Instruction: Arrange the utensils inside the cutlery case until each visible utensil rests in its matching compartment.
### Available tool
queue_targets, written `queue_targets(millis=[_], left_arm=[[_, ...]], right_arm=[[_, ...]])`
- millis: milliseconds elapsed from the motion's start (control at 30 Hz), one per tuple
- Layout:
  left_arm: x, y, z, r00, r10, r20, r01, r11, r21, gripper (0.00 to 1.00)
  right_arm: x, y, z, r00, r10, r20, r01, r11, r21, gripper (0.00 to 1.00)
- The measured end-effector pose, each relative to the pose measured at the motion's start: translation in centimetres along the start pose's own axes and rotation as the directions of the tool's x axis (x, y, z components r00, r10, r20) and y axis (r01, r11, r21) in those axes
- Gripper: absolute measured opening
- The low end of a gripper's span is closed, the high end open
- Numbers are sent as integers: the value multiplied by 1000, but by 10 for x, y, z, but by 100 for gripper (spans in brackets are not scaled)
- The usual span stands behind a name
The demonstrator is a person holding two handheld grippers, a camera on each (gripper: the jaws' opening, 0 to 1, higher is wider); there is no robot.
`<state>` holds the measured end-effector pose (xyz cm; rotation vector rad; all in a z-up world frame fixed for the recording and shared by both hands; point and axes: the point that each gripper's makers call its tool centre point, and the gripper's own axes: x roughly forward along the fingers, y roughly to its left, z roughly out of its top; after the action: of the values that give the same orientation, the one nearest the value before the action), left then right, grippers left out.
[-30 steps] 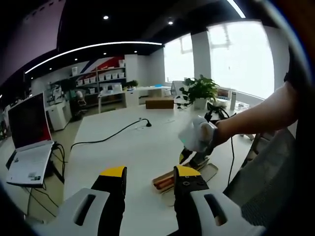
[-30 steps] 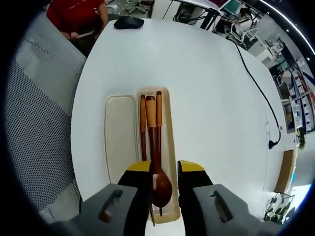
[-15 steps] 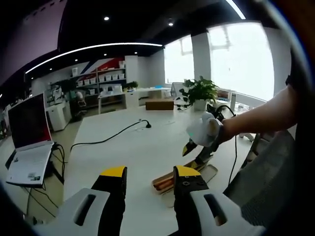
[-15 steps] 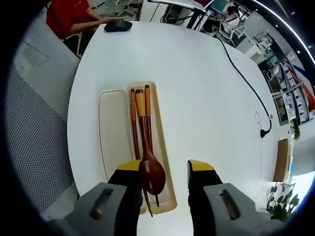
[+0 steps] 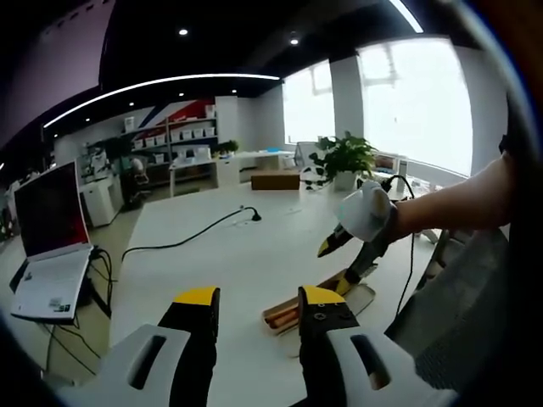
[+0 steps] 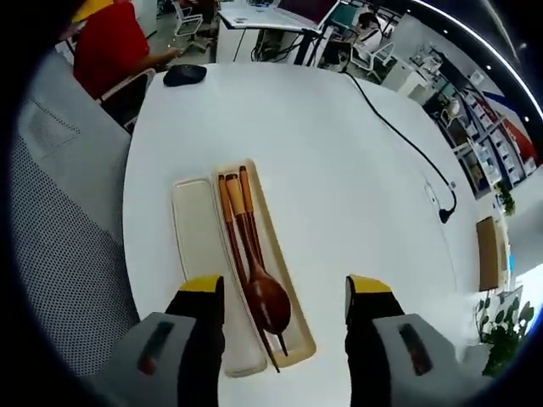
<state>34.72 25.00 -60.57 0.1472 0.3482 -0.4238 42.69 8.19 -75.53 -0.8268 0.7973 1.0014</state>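
White table (image 6: 356, 153) — spoon (image 6: 259, 267) lies lengthwise in case (image 6: 293, 318), bowl nearest camera.

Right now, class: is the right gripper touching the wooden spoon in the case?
Apart. In the right gripper view, the right gripper has its jaws spread wide, with clear gaps either side of the wooden spoon lying in the cutlery case.

Bright office – white table (image 5: 221, 254), big windows (image 5: 416, 102), shelving (image 5: 174, 140), potted plant (image 5: 344, 157)
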Motion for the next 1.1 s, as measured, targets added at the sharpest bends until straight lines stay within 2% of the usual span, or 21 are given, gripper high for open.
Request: queue_targets(millis=[100, 233, 367, 500, 633, 867, 933, 1000, 1033, 1100], left_arm=[[0, 0, 0, 1000, 1, 1, -1, 1000, -3, 37], [0, 0, 0, 1000, -2, -1, 2, 1000, 0, 37], [1, -4, -1, 1000, -14, -6, 14, 1000, 10, 34], [0, -4, -2, 1000, -12, -10, 13, 1000, 12, 34], [1, -8, -4, 1000, -22, -20, 22, 1000, 19, 33], [2, -11, -6, 999, -31, -37, 32, 999, 32, 34], [3, -12, -7, 998, -35, -42, 37, 999, 37, 34], [3, -12, -7, 998, -34, -46, 35, 999, 37, 34], [3, -12, -7, 998, -33, -46, 35, 999, 33, 34], [2, -11, -2, 999, -31, -22, 31, 999, 17, 35]], right_arm=[[-10, 3, 7, 997, 23, 67, -28, 996, 82, 59], [-24, 3, 9, 994, 26, 109, -36, 995, 96, 63], [-43, 3, 22, 977, 2, 212, -36, 987, 157, 61], [-56, 5, 16, 976, 2, 218, -41, 984, 175, 61], [-71, 7, 13, 965, -7, 262, -49, 977, 207, 61], [-90, 14, -11, 964, -25, 266, -49, 962, 269, 61], [-97, 16, -16, 957, -39, 288, -50, 954, 295, 59], [-104, 12, -19, 945, -84, 317, -27, 943, 333, 57], [-110, 5, -20, 933, -143, 329, 9, 926, 377, 58], [-116, 2, -19, 916, -176, 362, 18, 916, 402, 63]])
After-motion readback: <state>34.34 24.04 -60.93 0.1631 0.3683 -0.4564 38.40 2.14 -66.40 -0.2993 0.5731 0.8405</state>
